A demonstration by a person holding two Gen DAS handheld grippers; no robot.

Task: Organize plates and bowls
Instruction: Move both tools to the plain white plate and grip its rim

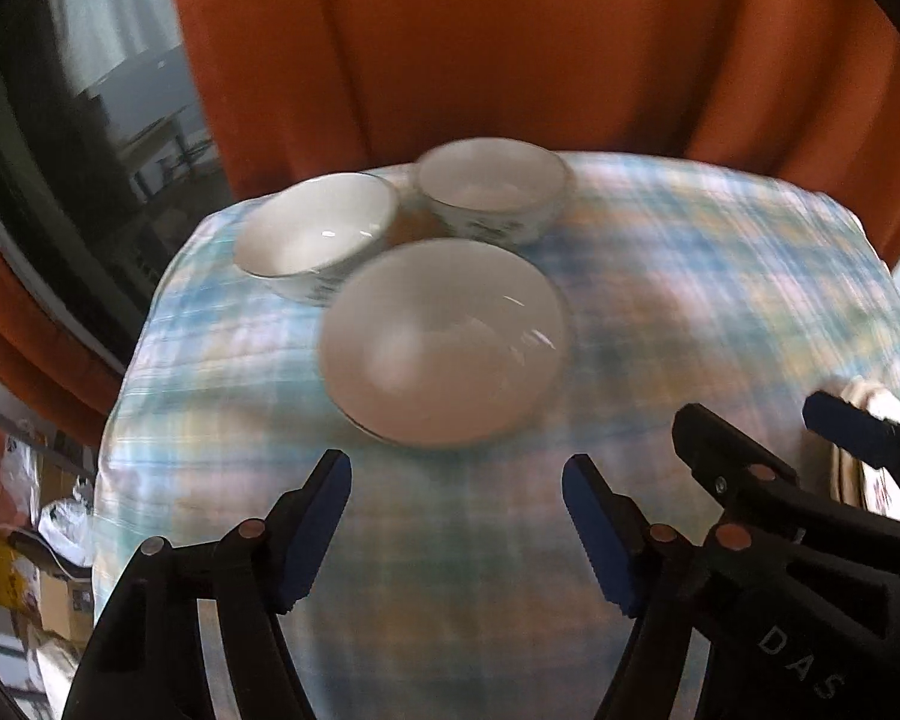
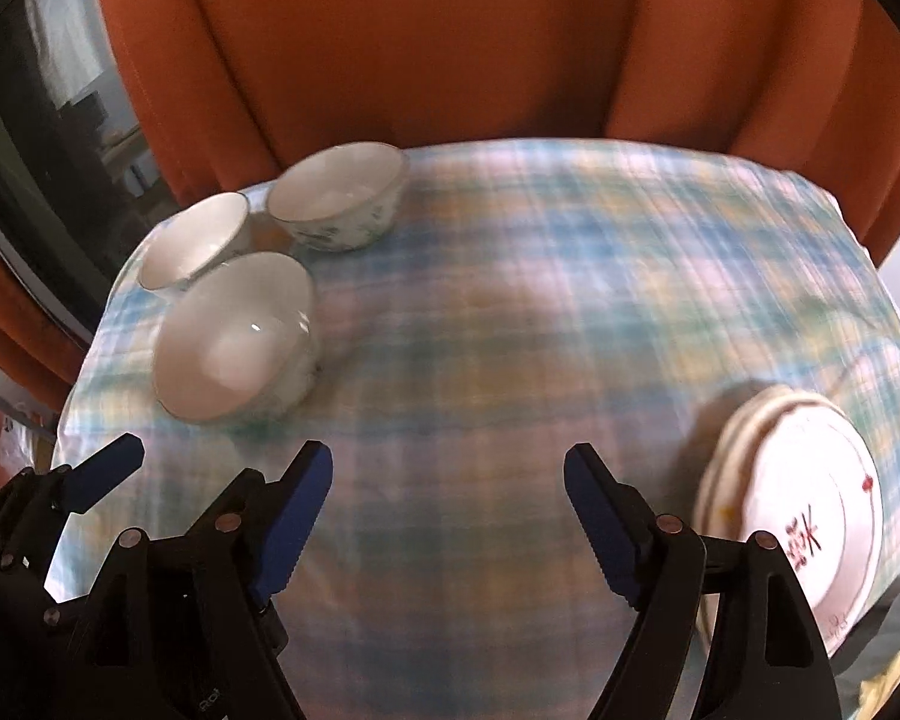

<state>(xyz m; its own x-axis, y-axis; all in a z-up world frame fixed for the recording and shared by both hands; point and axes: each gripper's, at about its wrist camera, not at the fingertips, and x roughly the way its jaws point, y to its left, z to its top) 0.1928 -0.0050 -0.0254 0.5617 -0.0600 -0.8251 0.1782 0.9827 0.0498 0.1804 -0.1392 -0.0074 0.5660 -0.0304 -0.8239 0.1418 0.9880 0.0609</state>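
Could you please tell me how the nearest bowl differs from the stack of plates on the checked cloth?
The nearest bowl is deep and stands alone; the stack of plates is flat and layered. The bowl's inside is plain white, while the top plate carries red markings. The bowl sits left with two other bowls, the plates at the right edge. Both are pale crockery resting on the checked cloth, touched by neither gripper.

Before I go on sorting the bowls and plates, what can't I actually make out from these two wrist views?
- Plate stack: count unclear; right wrist view, its near edge hidden by the right gripper, rims blurred.
- Same stack in the left wrist view: mostly behind that gripper.
- Pattern on the far bowl: smeared by blur.
- Left bowl: near side covered by the nearest bowl.
- Left gripper: open, empty.
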